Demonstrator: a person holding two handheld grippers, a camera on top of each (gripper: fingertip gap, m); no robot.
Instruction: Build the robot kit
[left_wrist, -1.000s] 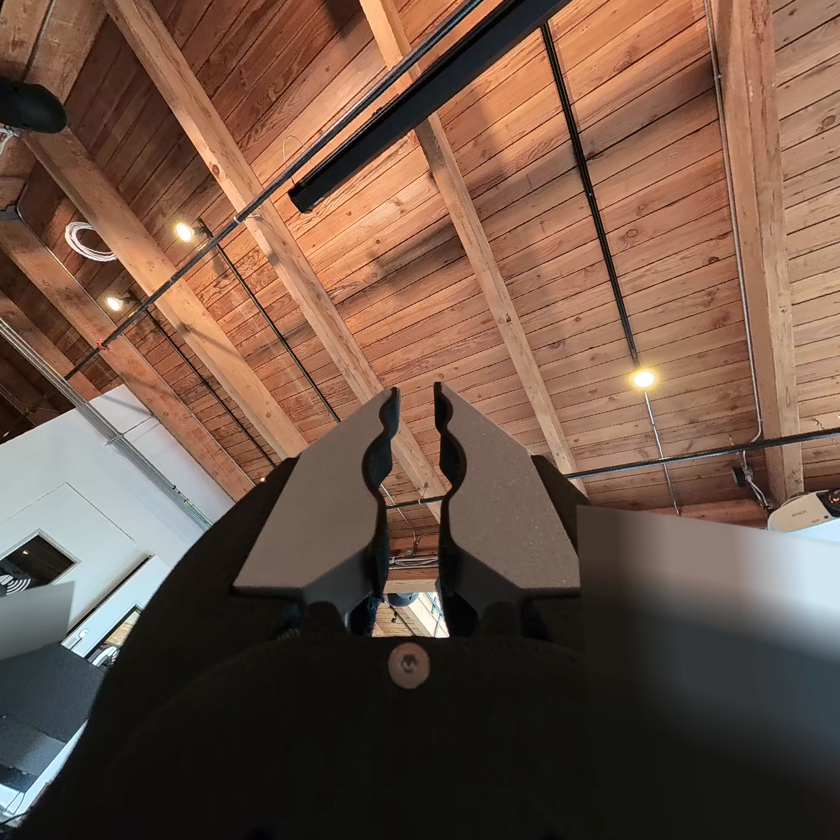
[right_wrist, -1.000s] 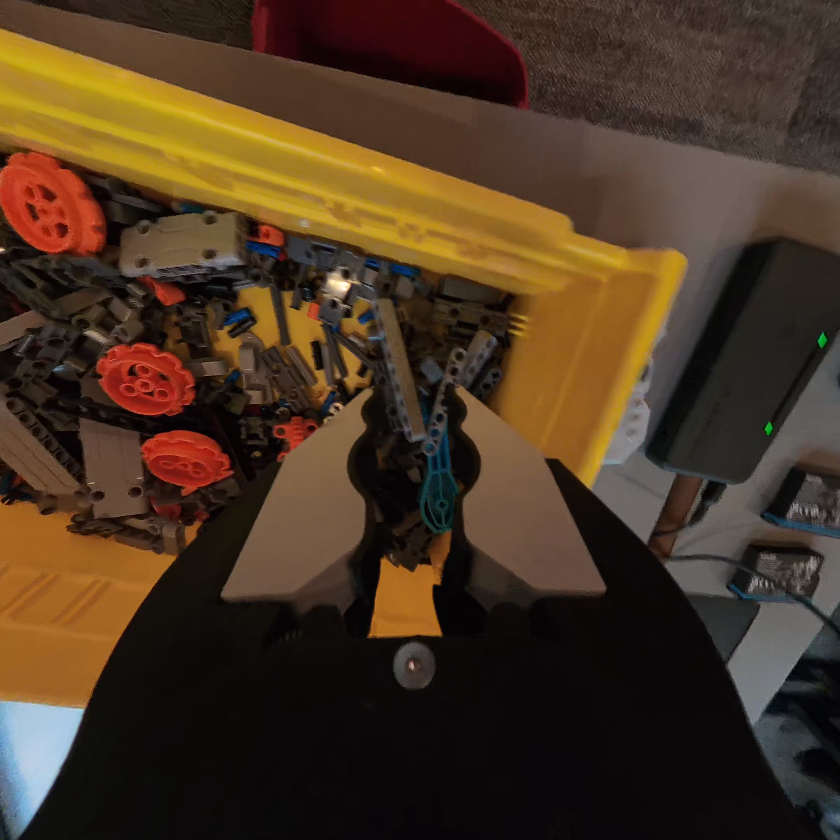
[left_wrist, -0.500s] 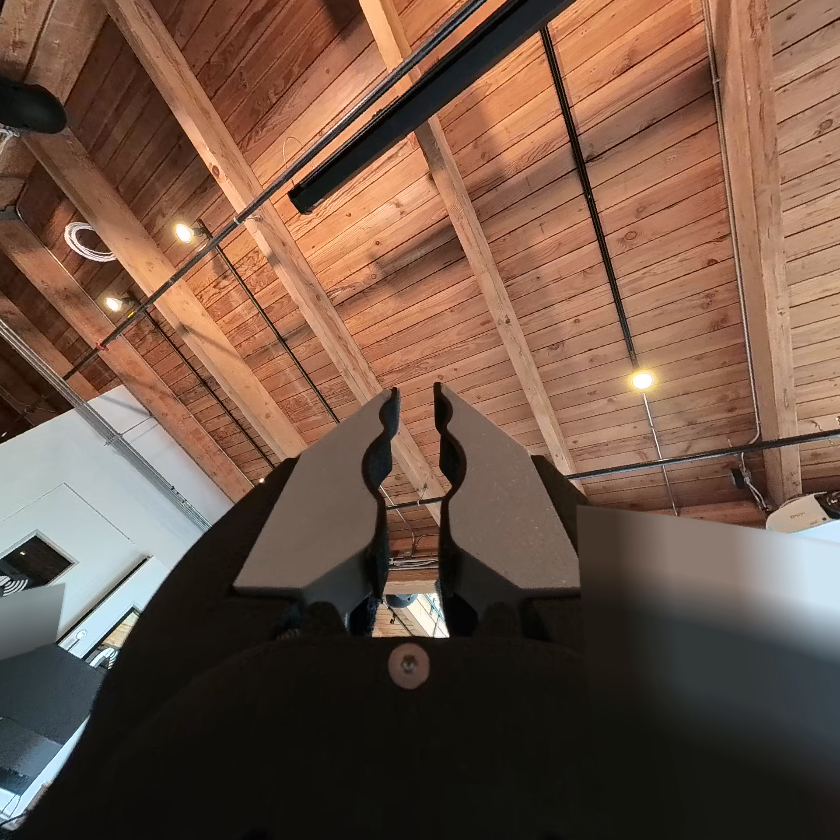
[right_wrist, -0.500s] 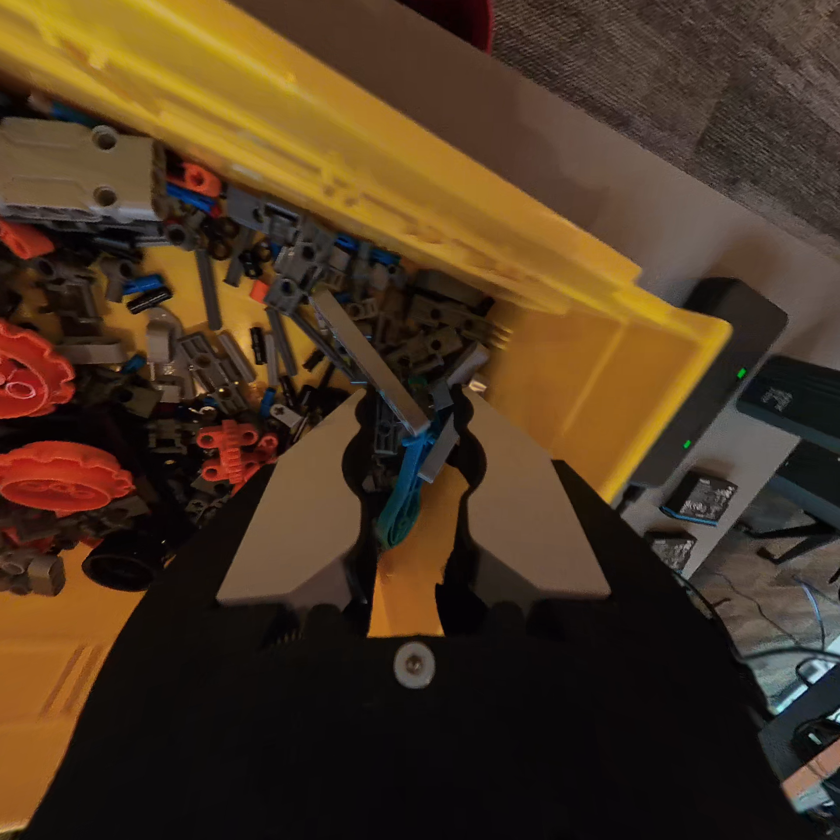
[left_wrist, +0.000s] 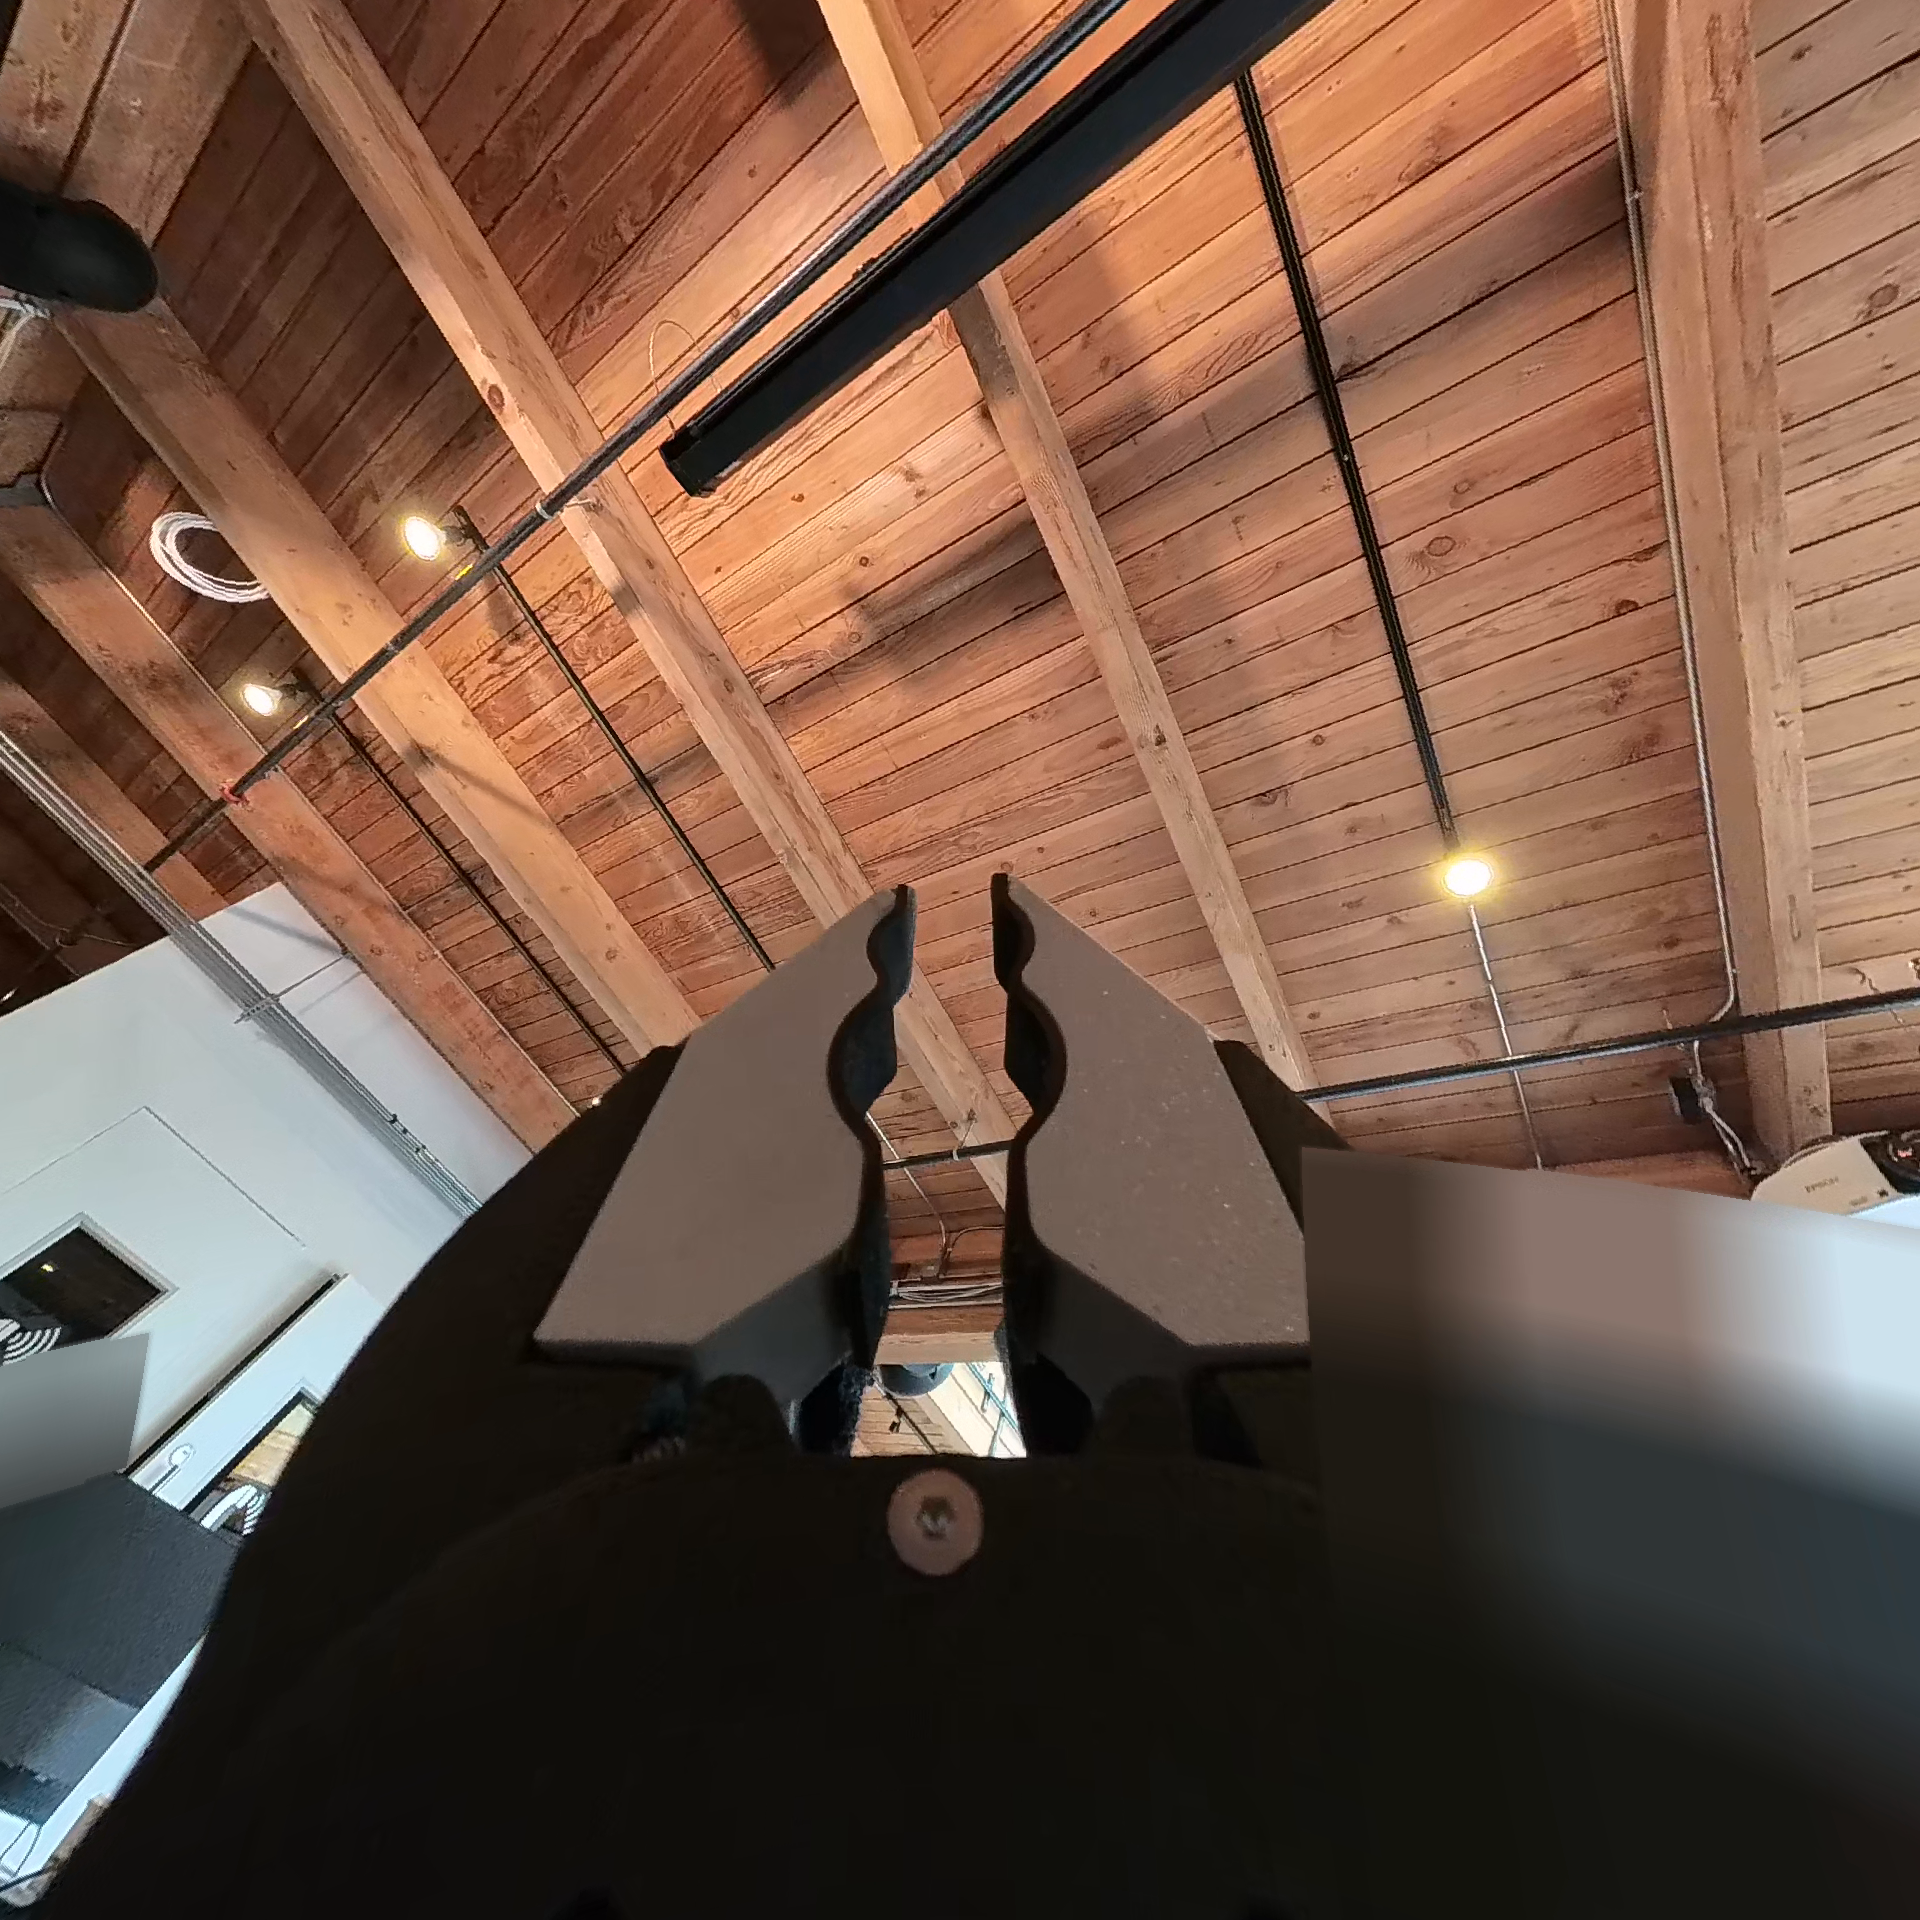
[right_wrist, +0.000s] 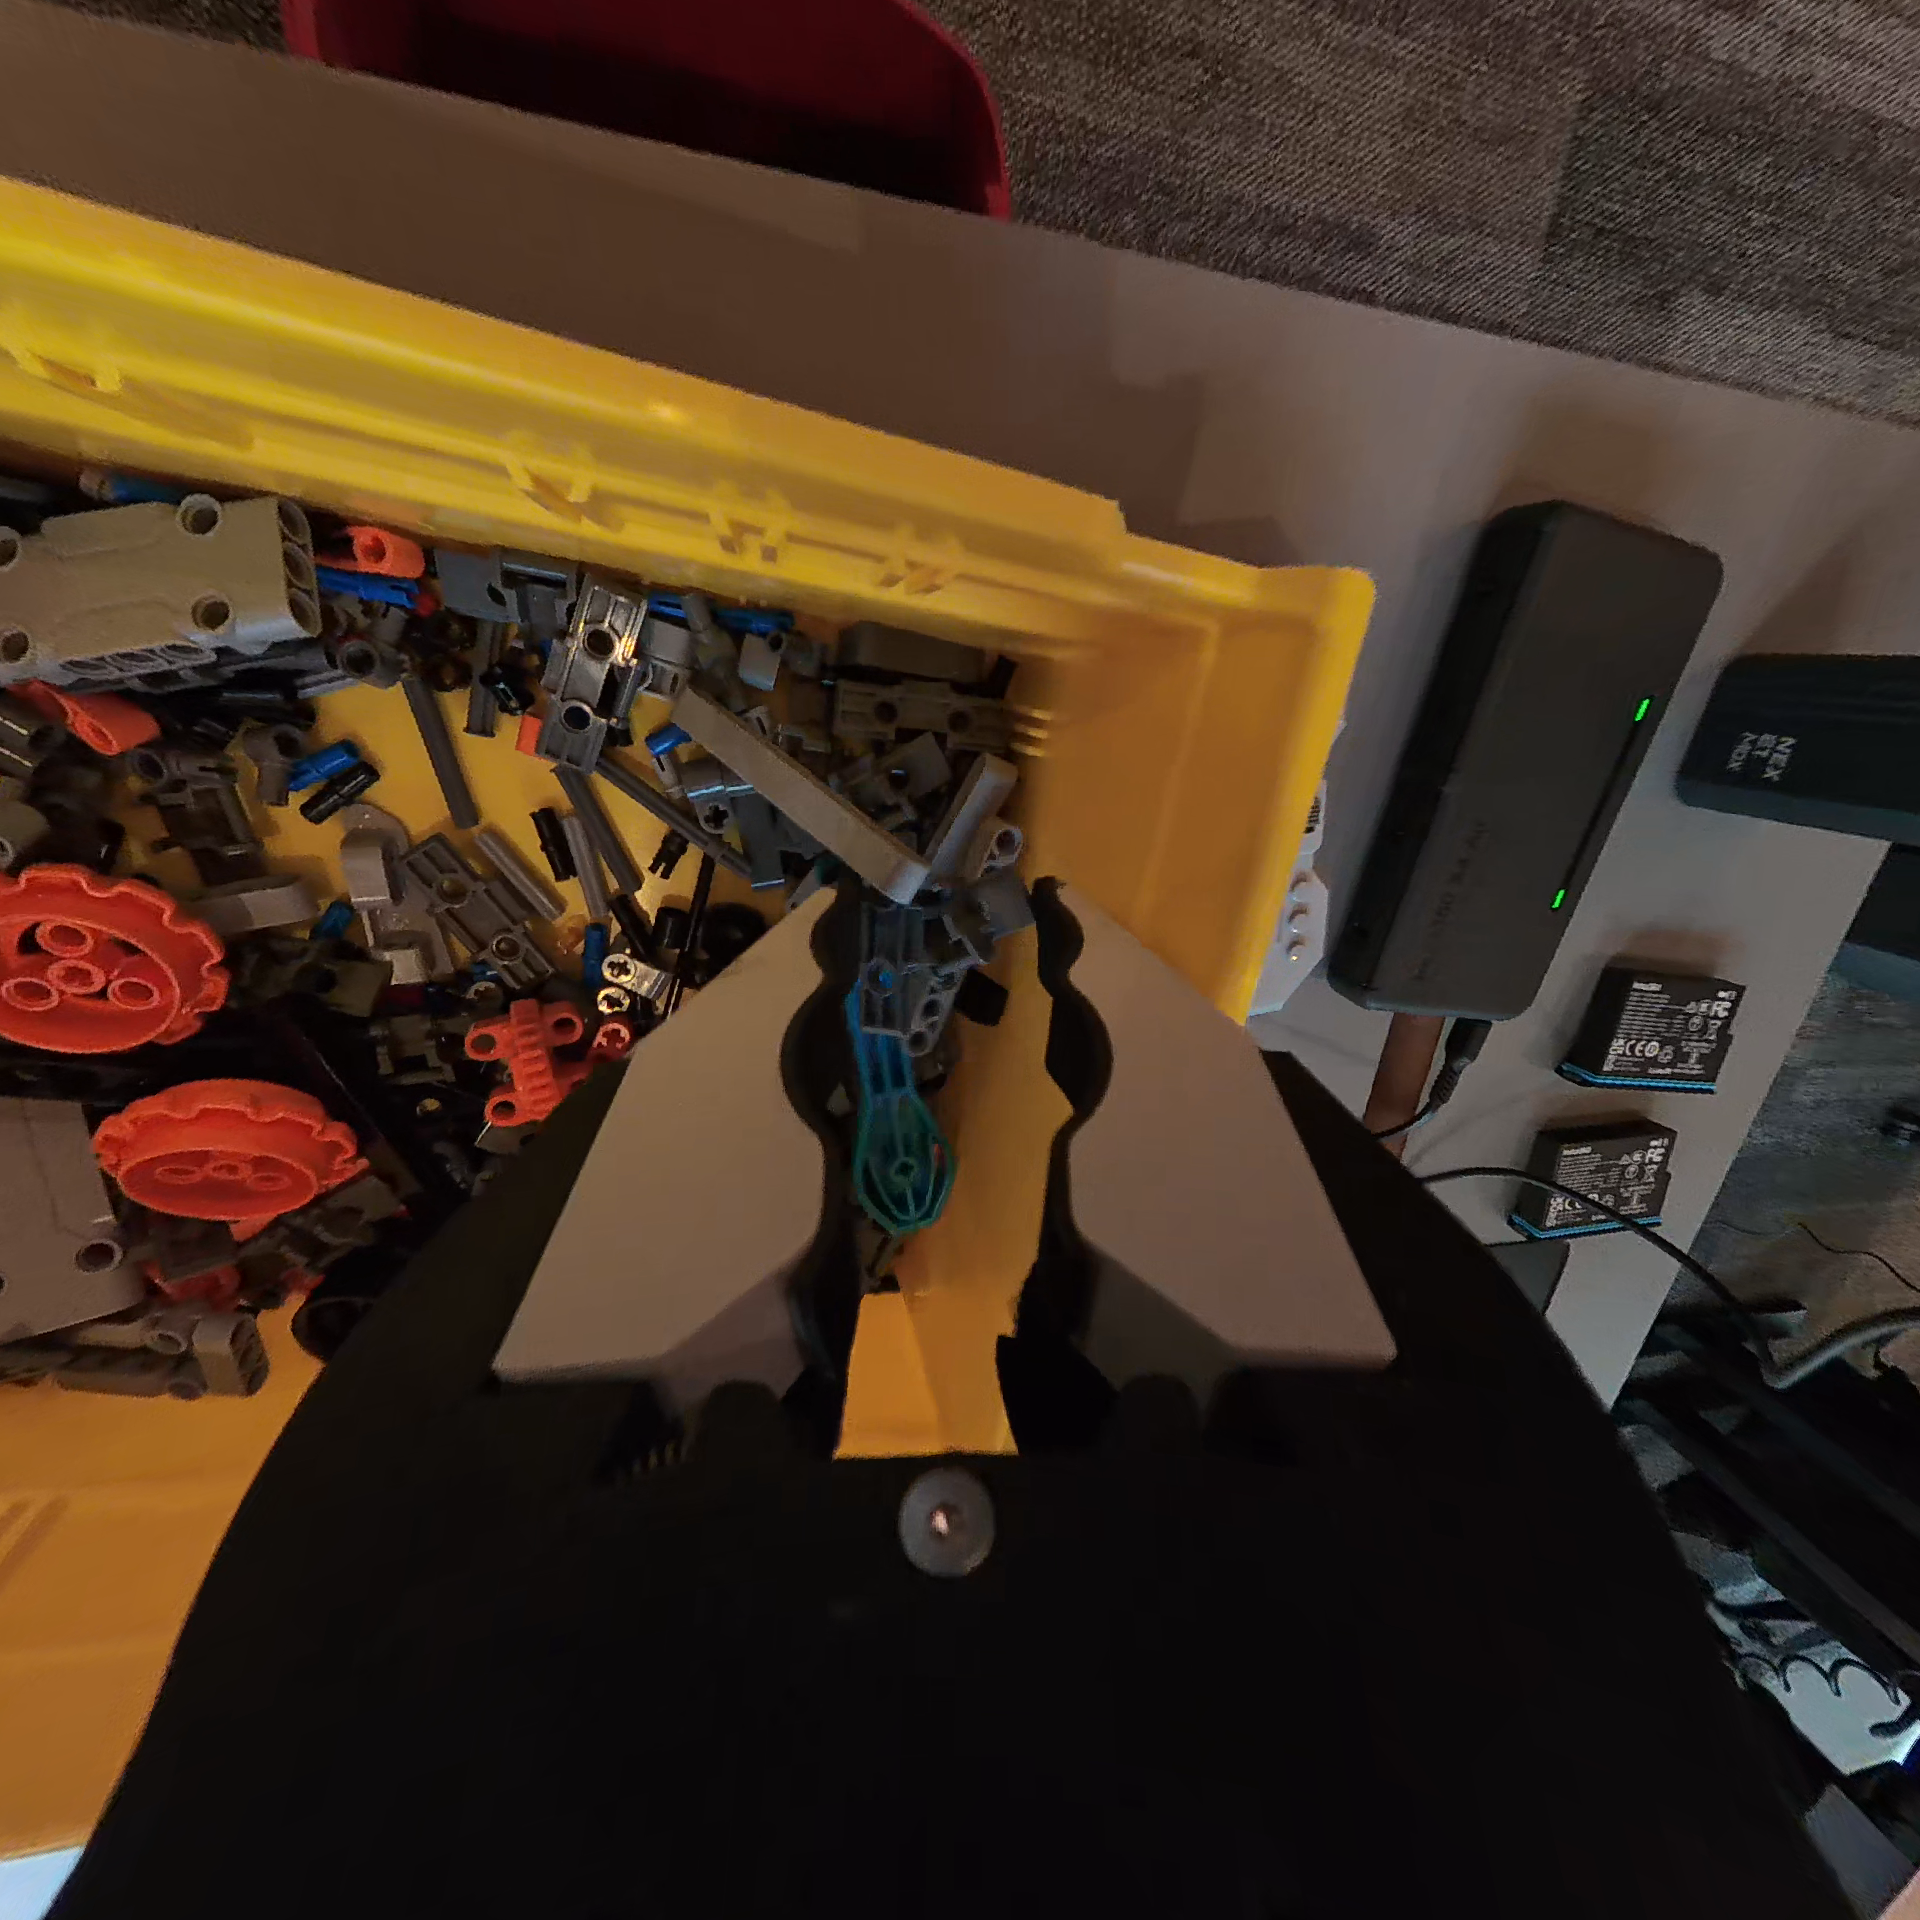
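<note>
My right gripper (right_wrist: 935, 894) is open and hangs over the right end of a yellow bin (right_wrist: 727, 499) full of small grey, black, blue and orange building parts. A blue and teal openwork part (right_wrist: 899, 1153) lies in the gap between its fingers, below them. A long grey beam (right_wrist: 800, 800) lies just beyond the fingertips. Orange toothed wheels (right_wrist: 94, 971) lie at the left of the bin. My left gripper (left_wrist: 951, 894) points up at a wooden ceiling (left_wrist: 1039, 520). Its jaws stand a narrow gap apart with nothing between them.
The bin stands on a pale table (right_wrist: 1299, 416). Right of it lie a black box with green lights (right_wrist: 1527, 758), small black battery packs (right_wrist: 1652, 1029) and cables. A red seat (right_wrist: 665, 94) and grey carpet lie beyond. Ceiling lamps (left_wrist: 1465, 876) and a black rail (left_wrist: 935, 249) hang overhead. The gap from one gripper's tips to the other's is roughly 50 centimetres.
My right gripper has swung over the bin's right end and its jaws have widened a little around the blue and teal part. The left gripper has not moved.
</note>
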